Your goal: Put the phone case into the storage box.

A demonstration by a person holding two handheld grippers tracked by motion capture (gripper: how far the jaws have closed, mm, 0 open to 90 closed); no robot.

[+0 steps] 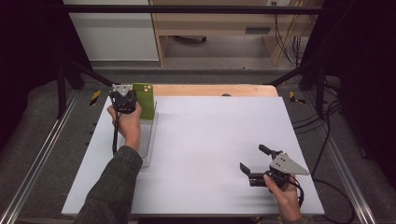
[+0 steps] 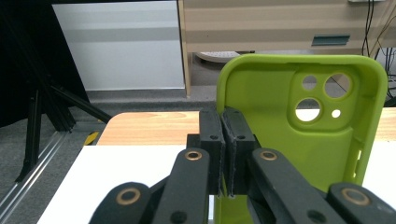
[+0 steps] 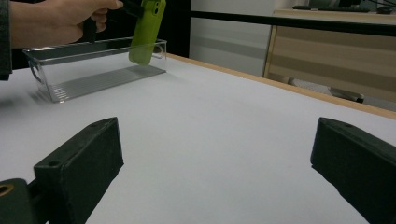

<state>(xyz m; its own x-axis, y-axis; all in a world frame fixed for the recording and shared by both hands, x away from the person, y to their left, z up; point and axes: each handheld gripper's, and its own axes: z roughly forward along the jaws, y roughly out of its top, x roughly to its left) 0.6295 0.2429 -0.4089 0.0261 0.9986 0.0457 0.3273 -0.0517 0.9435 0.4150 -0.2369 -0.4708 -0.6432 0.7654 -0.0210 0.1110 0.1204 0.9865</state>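
Left tool [image 1: 125,99] is up at the far-left corner of the white worktop [image 1: 210,140], about eleven o'clock from the middle, and its jaws are clamped tight on the side edge of a lime-green phone case [image 2: 299,135]. The case stands nearly upright, long axis close to vertical. In the left gripper view its hollow inside faces the camera, and the camera cut-outs sit at the top end. From the right gripper view it tilts a little, lower end dipping into the far end of a clear plastic tray [image 3: 93,70]; whether it touches the tray floor, I can't tell.

The tray lies lengthwise on the worktop, running from the case back towards the person's left hand [image 1: 128,126] and sleeve [image 1: 109,186].

Down at five o'clock the right tool [image 1: 254,163] sits low over the worktop, jaws spread wide with nothing between them, pointing left across the worktop towards the tray.
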